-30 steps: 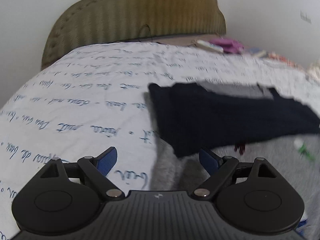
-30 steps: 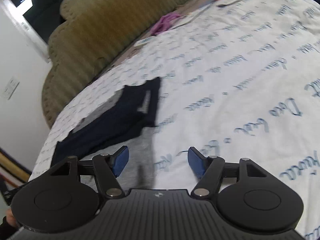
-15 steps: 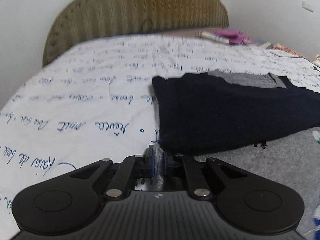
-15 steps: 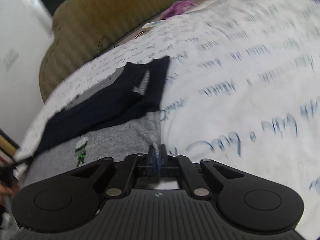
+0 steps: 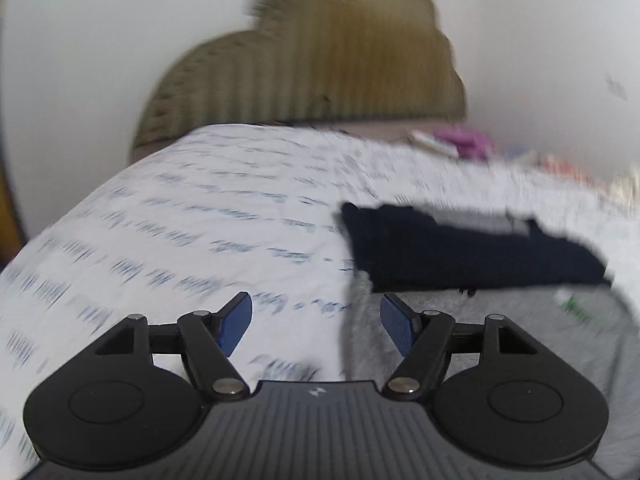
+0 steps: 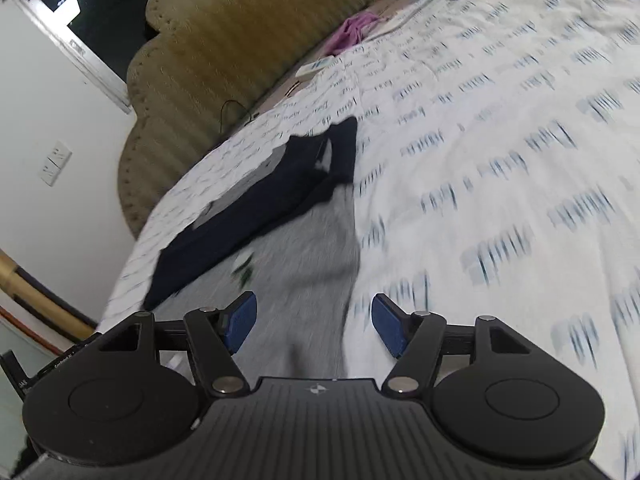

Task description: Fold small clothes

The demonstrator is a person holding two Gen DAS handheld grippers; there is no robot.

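Note:
A small grey garment (image 5: 500,332) with a green print lies flat on the bed, a dark navy piece (image 5: 460,252) laid across its far part. My left gripper (image 5: 316,322) is open and empty over the garment's left edge. In the right wrist view the grey garment (image 6: 296,272) and the navy piece (image 6: 256,216) lie ahead. My right gripper (image 6: 314,322) is open and empty over the garment's right edge. Both views are blurred by motion.
The bed has a white sheet (image 5: 180,240) with blue script. An olive headboard (image 5: 320,64) stands behind. Purple cloth (image 6: 352,28) and small items lie at the bed's far end. A wall with a window (image 6: 100,20) stands on the left.
Both grippers were open, then shut on the grey garment's near corners half a second ago. Now both are open again, the cloth is released and they have drawn back.

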